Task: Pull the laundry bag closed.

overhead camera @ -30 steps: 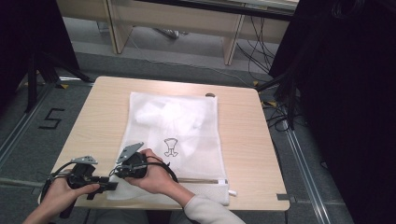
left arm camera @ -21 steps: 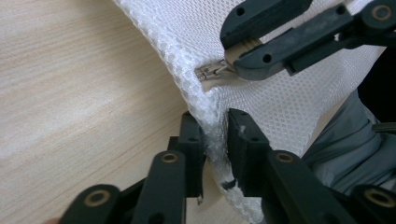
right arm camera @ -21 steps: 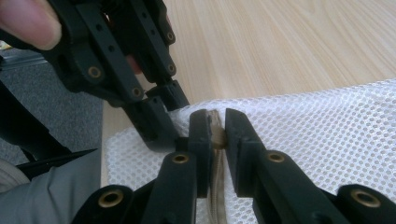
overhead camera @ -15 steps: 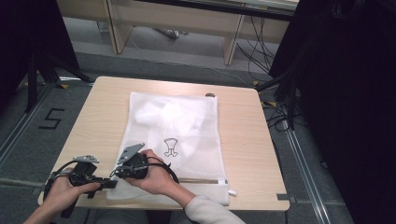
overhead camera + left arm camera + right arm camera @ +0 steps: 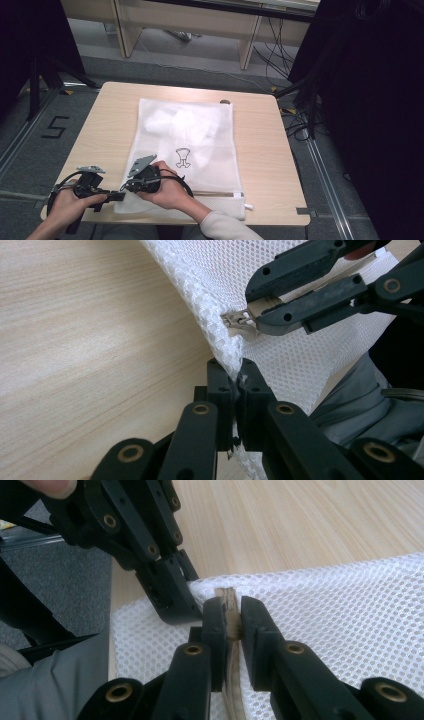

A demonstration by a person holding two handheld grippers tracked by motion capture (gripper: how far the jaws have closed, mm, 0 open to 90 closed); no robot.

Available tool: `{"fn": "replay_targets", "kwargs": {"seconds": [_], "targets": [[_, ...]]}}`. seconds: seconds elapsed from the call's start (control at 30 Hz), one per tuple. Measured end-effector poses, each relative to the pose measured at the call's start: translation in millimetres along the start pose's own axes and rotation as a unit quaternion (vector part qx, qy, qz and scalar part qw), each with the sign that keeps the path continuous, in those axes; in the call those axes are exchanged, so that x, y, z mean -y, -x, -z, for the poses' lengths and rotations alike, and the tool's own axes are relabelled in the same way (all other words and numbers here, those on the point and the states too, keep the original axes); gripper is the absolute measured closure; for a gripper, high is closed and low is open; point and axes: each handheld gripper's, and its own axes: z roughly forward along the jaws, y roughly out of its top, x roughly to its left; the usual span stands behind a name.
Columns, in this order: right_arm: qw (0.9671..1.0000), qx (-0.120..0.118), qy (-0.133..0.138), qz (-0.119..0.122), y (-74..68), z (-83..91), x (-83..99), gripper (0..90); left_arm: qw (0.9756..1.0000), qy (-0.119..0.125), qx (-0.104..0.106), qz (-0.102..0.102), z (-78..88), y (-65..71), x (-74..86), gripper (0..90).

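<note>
- Looking down from the high view, we see a light wooden table (image 5: 105,130) with a white mesh laundry bag (image 5: 200,145) lying flat on it, reaching from the far middle to the near edge.
- Inside the bag we make out a pale crumpled garment (image 5: 182,127), and a small black figure (image 5: 183,157) is printed on the mesh.
- We hold the left gripper (image 5: 119,195) at the bag's near left corner; in the left gripper view its jaws are pinched together on the mesh edge (image 5: 235,365).
- We hold the right gripper (image 5: 129,187) just beside it; its jaws are clamped on the beige zipper strip (image 5: 229,612), next to the metal zipper pull (image 5: 237,321).
</note>
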Motion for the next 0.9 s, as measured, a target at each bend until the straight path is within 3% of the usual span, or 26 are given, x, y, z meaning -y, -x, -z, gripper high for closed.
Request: {"fn": "replay_targets", "kwargs": {"seconds": [0.07,0.1,0.37,0.53,0.57,0.7,0.9], "targets": [[1.0,-0.002,0.0,-0.007,-0.5,0.0,1.8,82.5,1.0,-0.001,0.001,0.002,0.3,-0.2,-0.1,86.0],[1.0,-0.001,0.003,0.002,0.5,-0.4,2.2,82.5,0.9999,0.013,-0.001,0.005,-1.2,0.5,1.0,86.0],[1.0,-0.004,-0.006,0.0,0.9,0.7,5.2,82.6,0.9999,0.005,0.005,0.008,1.7,-0.9,0.0,86.1],[0.9998,-0.01,-0.008,-0.013,-0.1,-0.1,7.9,82.6,0.9999,0.006,0.006,0.007,2.1,-0.7,-0.2,86.1],[0.9999,-0.005,-0.013,-0.005,1.0,0.1,8.3,82.6,0.9999,0.006,0.006,0.007,2.1,-0.7,-0.2,86.1],[0.9998,-0.007,-0.013,-0.013,0.1,-0.1,8.7,82.7,0.9999,0.007,0.007,0.008,2.6,-0.9,-0.3,86.2],[0.9998,-0.008,-0.018,-0.005,1.5,-0.2,9.9,82.7,0.9999,0.009,0.008,0.011,3.0,-0.7,-0.4,86.2]]}}
